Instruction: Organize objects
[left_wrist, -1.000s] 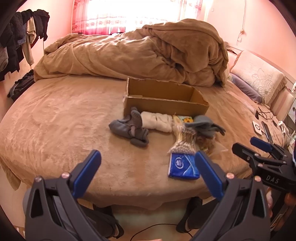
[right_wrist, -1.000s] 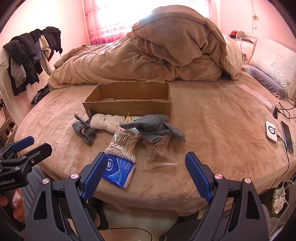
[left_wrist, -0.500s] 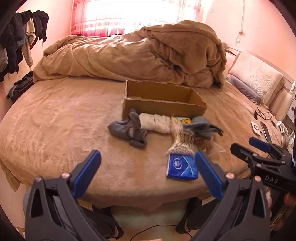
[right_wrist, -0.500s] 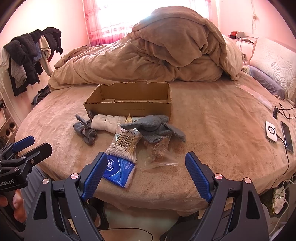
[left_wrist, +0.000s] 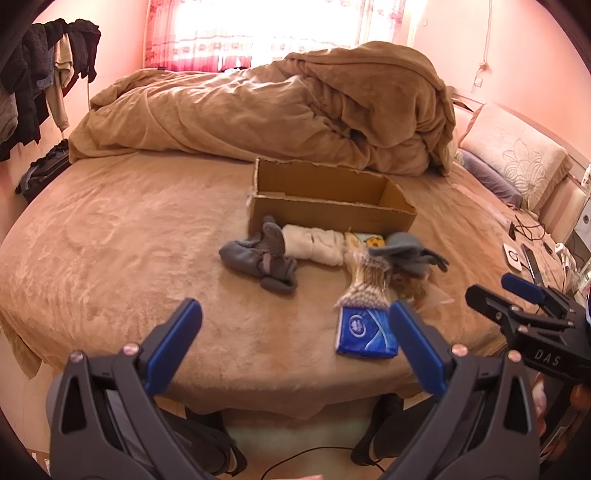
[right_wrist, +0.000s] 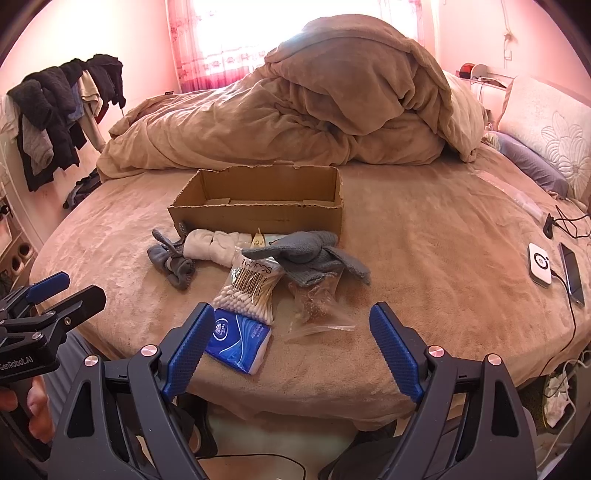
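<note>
An open cardboard box (left_wrist: 328, 201) (right_wrist: 258, 201) sits on the bed, and it looks empty. In front of it lie dark grey socks (left_wrist: 264, 258) (right_wrist: 171, 260), a cream rolled cloth (left_wrist: 314, 243) (right_wrist: 212, 247), a grey cloth (left_wrist: 406, 251) (right_wrist: 306, 253), a bag of cotton swabs (left_wrist: 367, 286) (right_wrist: 249, 291), a blue tissue pack (left_wrist: 364, 334) (right_wrist: 238, 338) and a clear plastic bag (right_wrist: 317, 302). My left gripper (left_wrist: 295, 339) is open and empty, short of the bed's edge. My right gripper (right_wrist: 291, 343) is open and empty, just in front of the tissue pack.
A heaped brown duvet (left_wrist: 295, 110) lies behind the box. A pillow (right_wrist: 554, 125) is at the right. A phone (right_wrist: 572, 273) and a white charger (right_wrist: 540, 264) with cables lie at the bed's right edge. Clothes (right_wrist: 59, 110) hang at the left.
Both views have shifted only slightly; the objects sit a touch lower and nearer in the right wrist view. Both grippers stay open.
</note>
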